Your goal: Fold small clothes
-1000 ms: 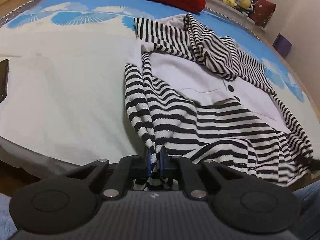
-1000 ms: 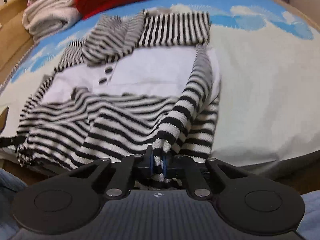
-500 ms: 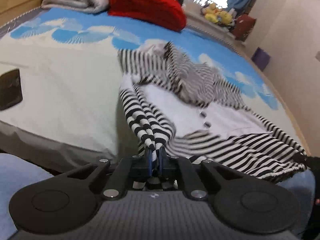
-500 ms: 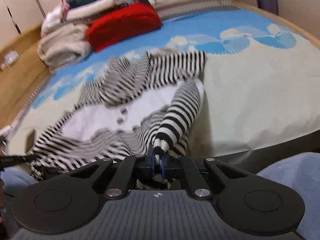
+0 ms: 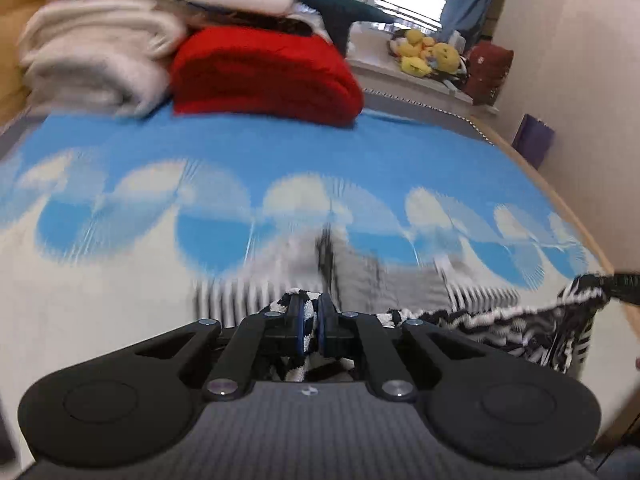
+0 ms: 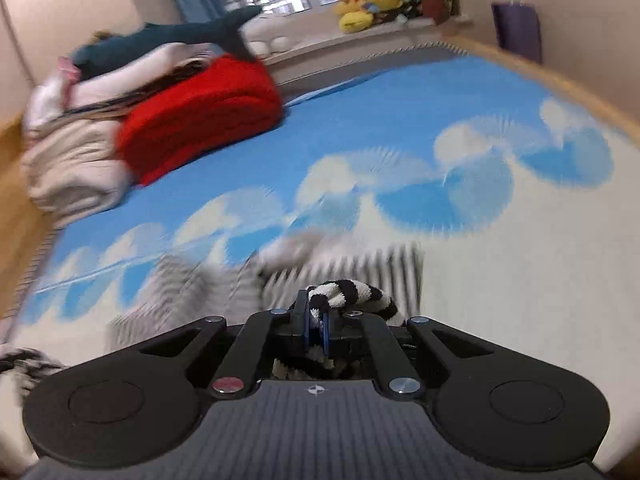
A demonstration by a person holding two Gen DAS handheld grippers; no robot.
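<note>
The garment (image 5: 500, 322) is a black-and-white striped knit with a plain pale panel. Its near edge is lifted off the bed: in the left wrist view a taut striped band runs from the near centre out to the right edge, sagging slightly in the middle, with loose striped folds hanging below it at the right. The far part (image 6: 352, 272) lies flat on the bedcover, blurred, its stripes running away from the camera. In the right wrist view a bunched striped roll (image 6: 352, 294) sits at near centre, and another striped fold shows at the near left.
</note>
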